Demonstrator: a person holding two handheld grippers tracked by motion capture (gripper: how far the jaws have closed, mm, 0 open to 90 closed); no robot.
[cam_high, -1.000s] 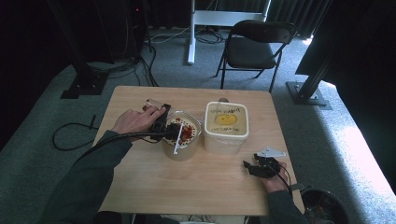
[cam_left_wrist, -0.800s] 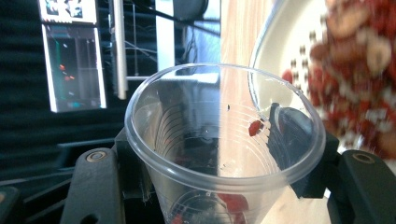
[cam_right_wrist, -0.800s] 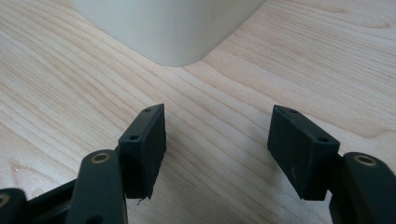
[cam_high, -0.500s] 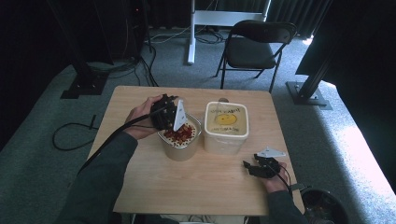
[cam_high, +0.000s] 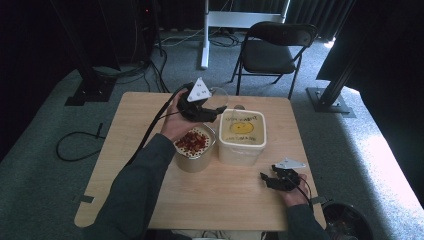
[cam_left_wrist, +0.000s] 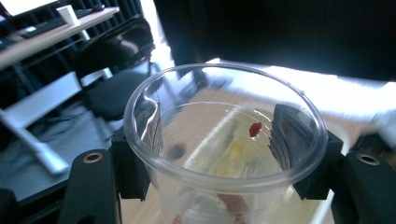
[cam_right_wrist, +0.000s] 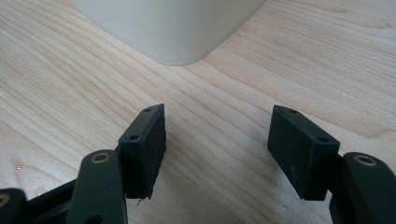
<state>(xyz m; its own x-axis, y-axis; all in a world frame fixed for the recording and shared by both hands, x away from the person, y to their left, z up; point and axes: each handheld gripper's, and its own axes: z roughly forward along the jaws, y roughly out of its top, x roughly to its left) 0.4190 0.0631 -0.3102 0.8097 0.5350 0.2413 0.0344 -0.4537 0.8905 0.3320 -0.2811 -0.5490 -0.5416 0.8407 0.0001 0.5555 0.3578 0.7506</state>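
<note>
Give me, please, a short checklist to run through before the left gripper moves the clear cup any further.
1. Grip on the cup: the left gripper has a jaw on each side of its wall; ok.
2. Cup emptied: one red bit clings inside, and something reddish sits near the bottom, blurred; not ok.
3. Cup clear of the table: held up above the round bowl of red bits and the square tub; ok.
4. Bowl upright, contents inside: ok.
5. Right gripper out of the way: open, low over the table near the tub's corner; ok.
6. Free spot to set the cup down: bare wood at the table's left; ok.
</note>
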